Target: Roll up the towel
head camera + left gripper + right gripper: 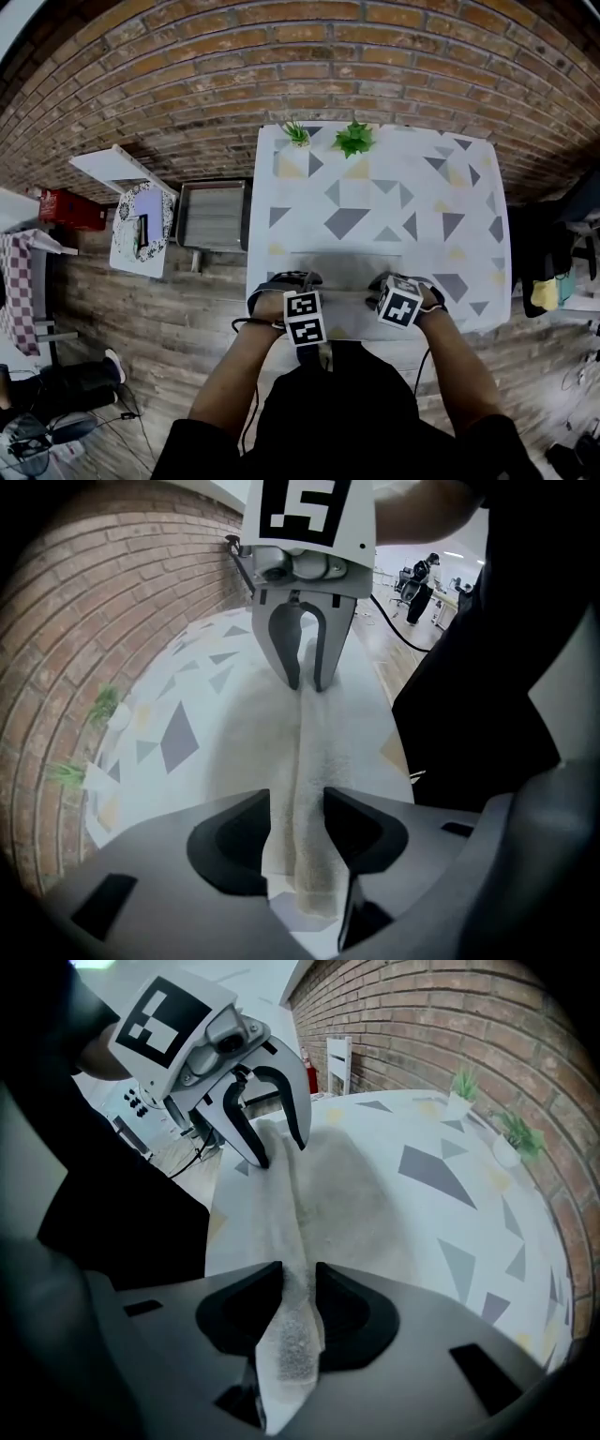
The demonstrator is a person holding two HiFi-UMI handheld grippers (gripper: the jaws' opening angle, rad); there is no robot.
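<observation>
A pale grey towel (345, 267) lies on the patterned table (375, 187), with its near edge rolled into a narrow ridge along the table's front edge. In the left gripper view my left gripper (295, 832) is open, its jaws either side of the rolled ridge (314, 761), which lies on the table. In the right gripper view my right gripper (298, 1302) is shut on the other end of the ridge (281, 1213), which is lifted and pinched between the pads. Each gripper sees the other at the far end of the ridge: right gripper (302, 682), left gripper (278, 1152). The head view shows the left gripper (286, 279) and the right gripper (398, 279) side by side.
Two small potted plants (296, 133) (354, 139) stand at the table's far edge by the brick wall. Left of the table are a grey tray (213, 214), a white stand (141, 225) and a red box (70, 208). Dark items (539, 253) sit at the right.
</observation>
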